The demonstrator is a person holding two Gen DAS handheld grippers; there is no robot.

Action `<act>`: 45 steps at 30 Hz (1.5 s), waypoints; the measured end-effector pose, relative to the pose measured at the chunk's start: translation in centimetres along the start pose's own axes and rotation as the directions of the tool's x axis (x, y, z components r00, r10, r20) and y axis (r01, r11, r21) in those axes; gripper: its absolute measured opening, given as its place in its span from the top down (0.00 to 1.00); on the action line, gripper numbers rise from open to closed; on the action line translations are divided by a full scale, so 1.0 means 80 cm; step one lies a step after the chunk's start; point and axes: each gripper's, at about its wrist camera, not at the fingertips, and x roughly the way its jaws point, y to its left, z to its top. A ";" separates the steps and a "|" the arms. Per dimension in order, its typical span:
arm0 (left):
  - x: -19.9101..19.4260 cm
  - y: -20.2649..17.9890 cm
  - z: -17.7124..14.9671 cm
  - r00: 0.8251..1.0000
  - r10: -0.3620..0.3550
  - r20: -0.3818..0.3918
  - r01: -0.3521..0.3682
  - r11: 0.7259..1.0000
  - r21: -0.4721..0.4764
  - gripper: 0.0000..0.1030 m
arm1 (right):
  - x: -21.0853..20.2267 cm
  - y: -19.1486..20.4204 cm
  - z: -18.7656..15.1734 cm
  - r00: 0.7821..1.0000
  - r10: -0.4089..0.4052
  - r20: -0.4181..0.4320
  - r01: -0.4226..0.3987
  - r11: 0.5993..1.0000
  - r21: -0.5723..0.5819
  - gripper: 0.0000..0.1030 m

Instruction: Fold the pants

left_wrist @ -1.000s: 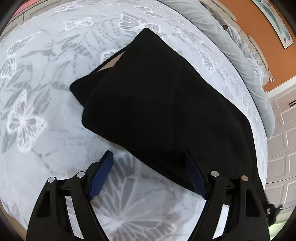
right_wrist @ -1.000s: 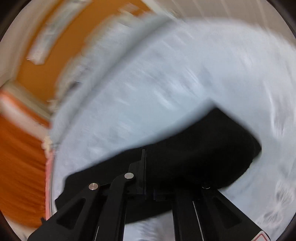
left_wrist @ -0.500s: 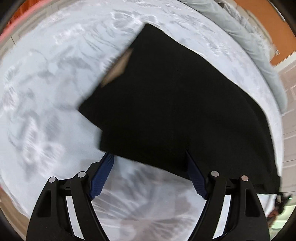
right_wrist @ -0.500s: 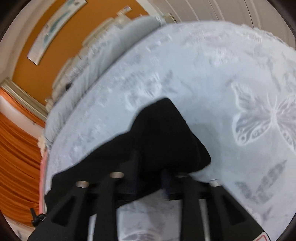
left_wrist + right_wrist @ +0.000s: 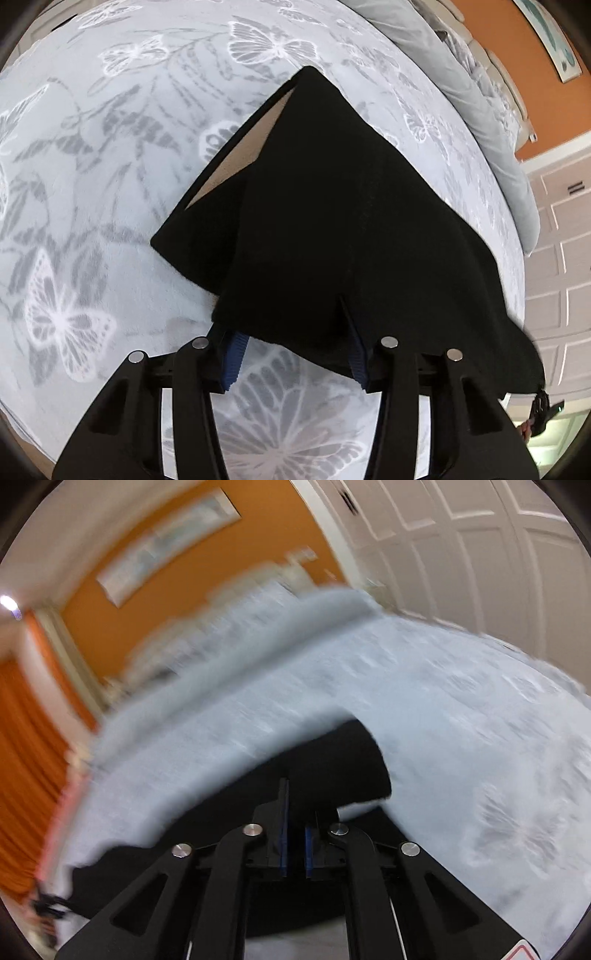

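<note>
The black pants (image 5: 351,221) lie folded on a pale blue butterfly-print bedspread (image 5: 92,166), with a tan inner lining (image 5: 236,155) showing at the far left fold. My left gripper (image 5: 291,332) is open, and the near edge of the pants drapes over and between its blue-padded fingers (image 5: 232,354). In the blurred right wrist view my right gripper (image 5: 295,812) is shut on a bunch of the black pants (image 5: 343,760) and holds it above the bedspread (image 5: 461,720).
A grey rolled duvet (image 5: 480,99) runs along the far side of the bed, below an orange wall (image 5: 517,55) with a framed picture (image 5: 166,542). White panelled doors (image 5: 565,240) stand to the right. Orange curtains (image 5: 26,775) hang at the left.
My left gripper has moved forward, so the pants' near edge now covers its fingertips. My right gripper, still shut on the cloth, has swung and tilted up toward the wall.
</note>
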 end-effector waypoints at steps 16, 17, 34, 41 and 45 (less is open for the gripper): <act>-0.030 0.009 -0.015 0.996 -0.065 0.062 0.070 0.993 -0.090 0.86 | -0.035 0.084 -0.063 0.990 -0.126 -0.071 0.117 0.987 -0.109 0.43; -0.037 0.007 -0.015 0.995 -0.074 0.063 0.079 0.993 -0.085 0.87 | -0.036 0.103 -0.075 0.990 -0.116 -0.078 0.105 0.986 -0.129 0.43; -0.132 -0.012 -0.085 0.966 0.062 0.251 -0.063 0.998 -0.007 0.74 | 0.028 0.273 -0.199 0.949 -0.022 -0.314 -0.127 0.886 -0.446 0.34; -0.132 -0.177 -0.138 0.951 -0.074 0.299 0.018 0.982 0.185 0.19 | 0.036 0.261 -0.173 0.972 -0.092 -0.218 -0.013 0.899 -0.438 0.34; -0.056 -0.254 -0.178 0.978 -0.116 0.171 0.064 0.958 0.280 0.19 | 0.039 0.185 -0.143 0.957 -0.095 -0.275 0.043 0.981 -0.187 0.34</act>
